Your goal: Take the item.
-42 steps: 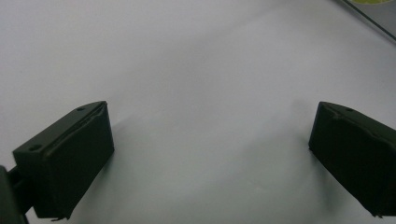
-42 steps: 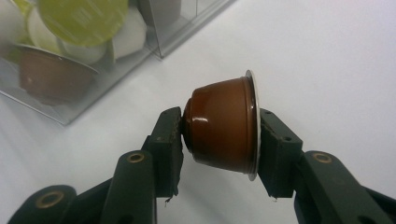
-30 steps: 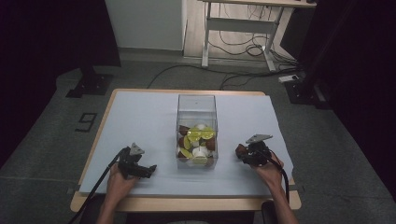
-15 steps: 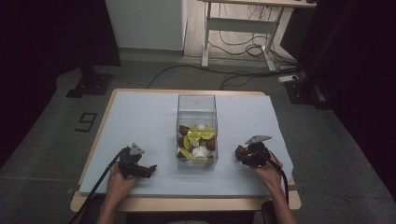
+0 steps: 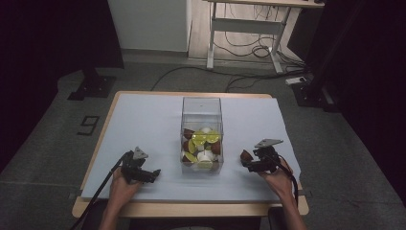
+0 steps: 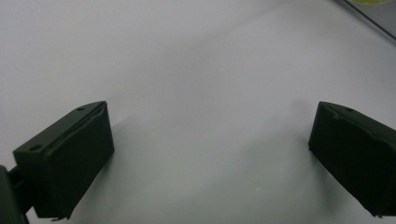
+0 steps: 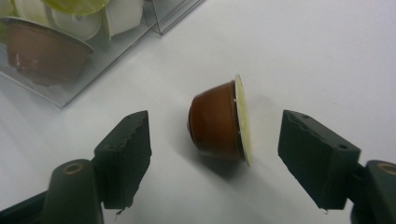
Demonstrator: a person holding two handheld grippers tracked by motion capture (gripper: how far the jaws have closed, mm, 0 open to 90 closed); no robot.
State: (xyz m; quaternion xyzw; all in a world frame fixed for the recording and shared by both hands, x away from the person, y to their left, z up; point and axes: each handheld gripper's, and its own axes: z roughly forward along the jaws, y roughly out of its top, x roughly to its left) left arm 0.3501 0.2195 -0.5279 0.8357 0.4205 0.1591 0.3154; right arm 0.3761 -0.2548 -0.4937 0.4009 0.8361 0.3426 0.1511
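The room around me is dark, with a grey floor, cables and desk legs beyond, and my work lies on a white cloth-covered table [image 5: 143, 120] with a pale wooden edge. My right gripper [image 7: 215, 154] stands wide, its jaws either side of a small brown plastic capsule with a pale foil lid [image 7: 219, 122], which lies on its side on the cloth just right of the clear plastic box [image 5: 201, 108] of brown, white and yellow capsules. I judge the capsule light, thin-walled and apt to roll or squirt free, so I would pinch it gently across base and lid, not on the slick tapered wall. My left gripper [image 6: 210, 158] is wide too, with nothing between its jaws, low over bare cloth. The box's far contents are heaped and reflective; I cannot count them, and the capsule's underside is hidden.
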